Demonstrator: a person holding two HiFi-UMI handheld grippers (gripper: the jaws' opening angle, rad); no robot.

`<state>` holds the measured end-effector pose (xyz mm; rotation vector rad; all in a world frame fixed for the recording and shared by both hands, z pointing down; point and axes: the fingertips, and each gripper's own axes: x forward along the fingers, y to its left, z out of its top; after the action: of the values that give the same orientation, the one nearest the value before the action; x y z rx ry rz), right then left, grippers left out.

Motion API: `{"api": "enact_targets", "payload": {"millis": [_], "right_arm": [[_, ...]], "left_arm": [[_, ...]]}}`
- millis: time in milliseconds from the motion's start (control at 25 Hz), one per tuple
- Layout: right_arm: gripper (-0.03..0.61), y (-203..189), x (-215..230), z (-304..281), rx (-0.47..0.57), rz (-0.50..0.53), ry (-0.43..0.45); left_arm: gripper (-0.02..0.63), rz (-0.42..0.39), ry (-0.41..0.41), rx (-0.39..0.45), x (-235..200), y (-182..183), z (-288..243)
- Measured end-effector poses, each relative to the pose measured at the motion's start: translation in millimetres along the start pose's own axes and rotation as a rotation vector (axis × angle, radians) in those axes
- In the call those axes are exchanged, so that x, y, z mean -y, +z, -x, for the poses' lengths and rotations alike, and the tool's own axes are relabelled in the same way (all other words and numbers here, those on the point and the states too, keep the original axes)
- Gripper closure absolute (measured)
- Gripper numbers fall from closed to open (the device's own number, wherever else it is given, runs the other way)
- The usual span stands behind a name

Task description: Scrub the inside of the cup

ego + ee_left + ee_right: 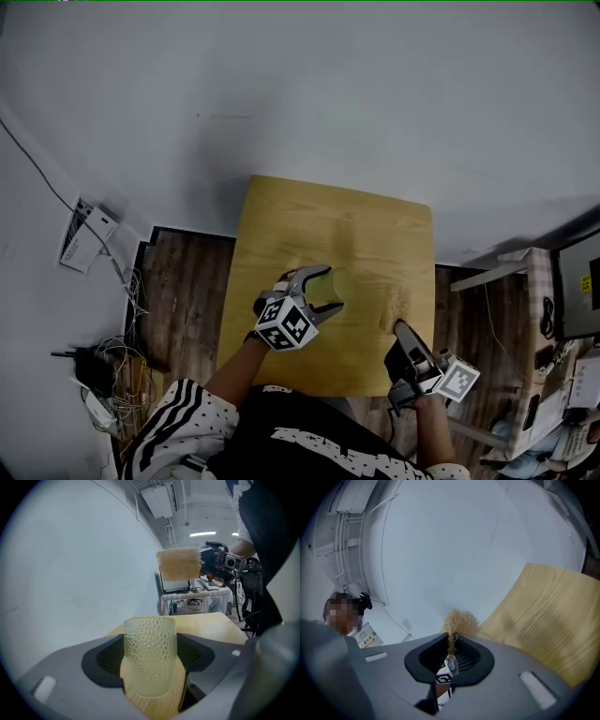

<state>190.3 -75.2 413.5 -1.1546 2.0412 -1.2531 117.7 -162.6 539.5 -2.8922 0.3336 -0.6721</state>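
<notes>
A pale yellow-green dimpled cup (150,660) sits between the jaws of my left gripper (150,665), which is shut on it. In the head view the cup (330,289) is held over the wooden table (309,225) by the left gripper (314,292). My right gripper (397,325) is shut on a tan fibrous scrubber (397,306), held apart from the cup to its right. Seen from the left gripper view, the scrubber (178,564) hangs in the air beyond the cup. The right gripper view shows the scrubber (459,623) pinched between the jaws of the right gripper (452,639).
The small square wooden table stands against a white wall (300,84). Cables and a power strip (89,234) lie on the floor at the left. A shelf with clutter (553,375) stands at the right. A person's sleeve (178,422) shows at the bottom.
</notes>
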Motion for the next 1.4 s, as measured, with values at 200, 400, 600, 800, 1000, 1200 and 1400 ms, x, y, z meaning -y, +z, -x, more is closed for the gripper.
{"api": "enact_targets", "payload": {"millis": [200,400,600,800,1000,1200,1400], "right_arm": [[0.539,-2,2,-1,0.002,-0.007,-0.01],[0.538,-6,6,0,0.002,-0.019,-0.025],[0.538,-7,14,6,0.011,-0.039,-0.049],[0.538,-7,17,9,0.034,-0.056,-0.059],[0.538,-9,17,5,0.023,-0.047,-0.066],[0.538,-9,16,4,0.021,-0.045,-0.062],[0.538,-13,16,0,0.011,-0.049,-0.065]], "left_arm": [[0.267,0.017,-0.009,-0.01,2,-12,-7],[0.267,0.044,-0.008,-0.019,2,-23,-15],[0.267,0.072,-0.01,-0.025,2,-33,-23],[0.267,0.096,-0.013,-0.014,3,-38,-28],[0.267,0.114,-0.014,0.004,2,-39,-31],[0.267,0.097,-0.009,0.009,4,-38,-30],[0.267,0.071,0.008,0.023,8,-38,-25]]}}
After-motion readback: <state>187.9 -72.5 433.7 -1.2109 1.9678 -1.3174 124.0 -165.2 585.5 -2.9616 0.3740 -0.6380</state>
